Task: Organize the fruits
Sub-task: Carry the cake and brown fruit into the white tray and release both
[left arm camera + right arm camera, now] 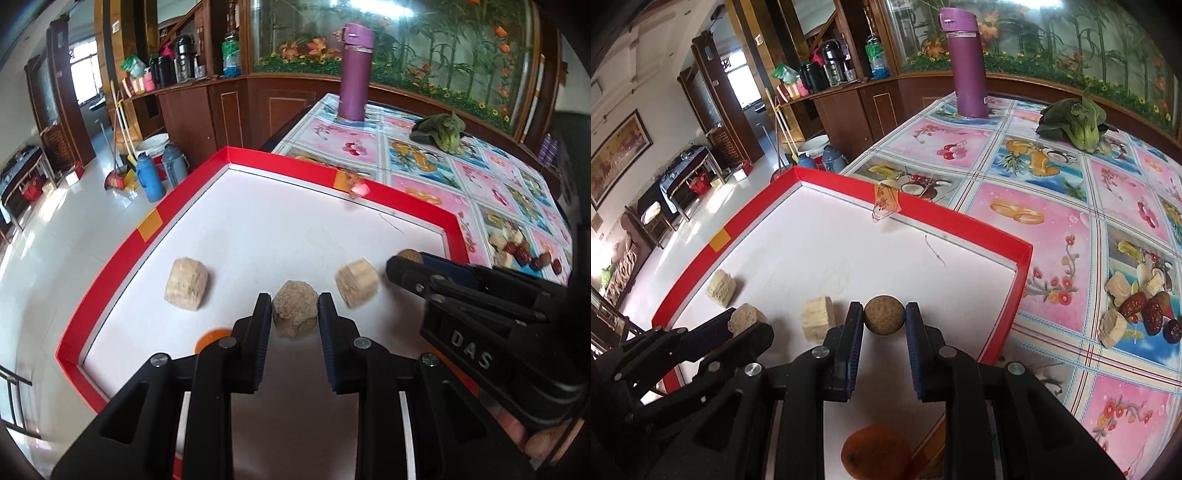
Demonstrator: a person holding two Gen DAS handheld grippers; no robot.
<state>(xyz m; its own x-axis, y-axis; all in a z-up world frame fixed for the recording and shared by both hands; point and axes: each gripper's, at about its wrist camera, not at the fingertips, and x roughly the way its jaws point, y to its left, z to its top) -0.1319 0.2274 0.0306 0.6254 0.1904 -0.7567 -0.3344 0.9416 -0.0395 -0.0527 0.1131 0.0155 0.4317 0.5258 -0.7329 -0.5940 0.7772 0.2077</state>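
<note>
Left wrist view: we see the left gripper (pixel 294 314) over the white tray with red rim (pixel 155 218), its two black fingers clamped on a brownish, rough-textured faceted chunk (pixel 295 308). A pale beige ridged block (pixel 186 283) lies on the tray floor to the left of the held chunk, and a cream-coloured cut block (pixel 357 282) lies to its right. The right gripper (pixel 400 267) enters from the right edge and closes on a round brown ball (pixel 409 255), most of which is hidden behind the fingers.

In the right wrist view, we confirm that the right gripper (pixel 884 317) holds the round brown ball (pixel 884 315) between both pads, above the tray floor near its right rim. An orange citrus fruit (pixel 875 452) sits on the tray below the gripper body. On the patterned pink and blue tablecloth (pixel 1052 221), beside the tray, lies a small pile of dark red dried dates and pale blocks (pixel 1141 314). A purple cylindrical flask (pixel 966 62) stands upright at the far end, and a green leafy vegetable (pixel 1075 123) lies to its right.
</note>
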